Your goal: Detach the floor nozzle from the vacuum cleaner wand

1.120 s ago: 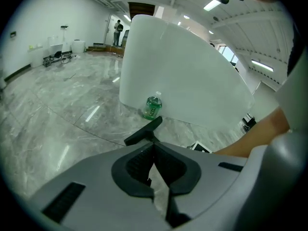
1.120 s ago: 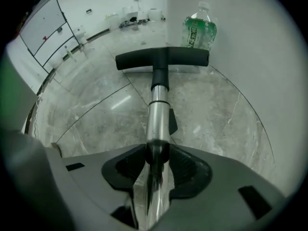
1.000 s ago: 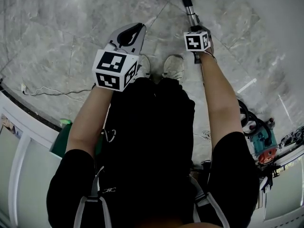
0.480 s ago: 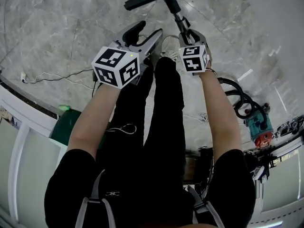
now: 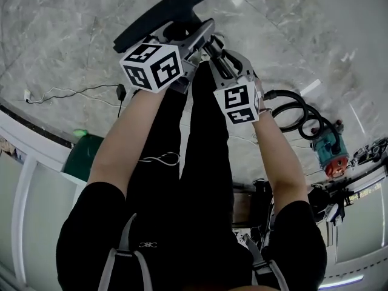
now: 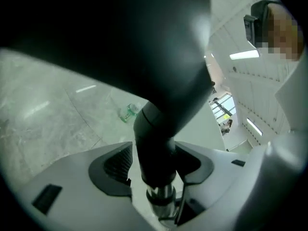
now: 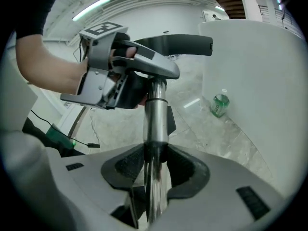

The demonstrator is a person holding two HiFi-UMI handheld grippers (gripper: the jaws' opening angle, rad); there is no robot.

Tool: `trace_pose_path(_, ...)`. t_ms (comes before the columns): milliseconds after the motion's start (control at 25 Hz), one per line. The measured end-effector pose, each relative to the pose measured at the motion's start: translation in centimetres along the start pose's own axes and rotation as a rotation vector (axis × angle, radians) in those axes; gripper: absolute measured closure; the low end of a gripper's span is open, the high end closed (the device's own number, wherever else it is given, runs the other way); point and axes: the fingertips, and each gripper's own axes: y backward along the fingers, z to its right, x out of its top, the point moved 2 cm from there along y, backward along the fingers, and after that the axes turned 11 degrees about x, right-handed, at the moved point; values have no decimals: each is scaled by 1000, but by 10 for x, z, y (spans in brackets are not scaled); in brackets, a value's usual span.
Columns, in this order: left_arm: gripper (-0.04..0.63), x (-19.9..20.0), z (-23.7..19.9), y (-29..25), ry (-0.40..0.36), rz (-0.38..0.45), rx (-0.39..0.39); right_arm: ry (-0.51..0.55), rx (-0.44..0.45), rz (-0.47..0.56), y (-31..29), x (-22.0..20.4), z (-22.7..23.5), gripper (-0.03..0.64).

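Observation:
The black floor nozzle (image 5: 170,11) is lifted off the floor and still sits on the metal wand (image 7: 155,114). In the head view my right gripper (image 5: 217,53) is shut on the wand just below the joint. The right gripper view shows its pads pressing the tube on both sides at the right gripper (image 7: 155,165). My left gripper (image 5: 195,36) straddles the nozzle's black neck (image 6: 156,138). Its jaws are opening, and the neck stands between them at the left gripper (image 6: 155,166). The nozzle head fills the top of the left gripper view.
A teal and orange vacuum body (image 5: 330,156) with a coiled black hose (image 5: 294,117) lies on the marble floor at right. A thin cable (image 5: 66,93) runs at left beside a white ledge (image 5: 24,144). A green bottle (image 7: 220,104) stands by a white wall (image 7: 260,81).
Both grippers rose. The right one lifted the wand and nozzle off the floor toward me. The left gripper opened, rolled and came round the nozzle's neck.

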Motion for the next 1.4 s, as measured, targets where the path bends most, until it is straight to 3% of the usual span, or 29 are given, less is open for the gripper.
trace_pose_path(160,383,-4,-3,5,70,51,54,-4,76,-4,4,-13,-35,466)
trace_pose_path(200,491,-8,-4,5,72,55,79,-11,88,-9,3,-17,-39,466)
trace_pose_path(240,505,-11,-5,5,74,55,94,-20,100,-17,1,-21,-42,466)
trace_pose_path(440,508,-24,1,18,0,73,52,-16,260,-95,-13,-32,-49,466)
trace_pose_path(560,508,-23,-2,22,-32,74,39,-10,378,-56,-23,-27,-54,466)
trace_pose_path(800,508,-16,-15,23,-23,61,68,5,519,-1,-35,-19,-59,463)
trace_pose_path(1120,508,-31,-17,23,-44,41,77,4,593,-25,-44,-33,-65,455)
trace_pose_path(1400,508,-27,0,22,-90,52,29,-22,514,-6,-63,-22,-71,428)
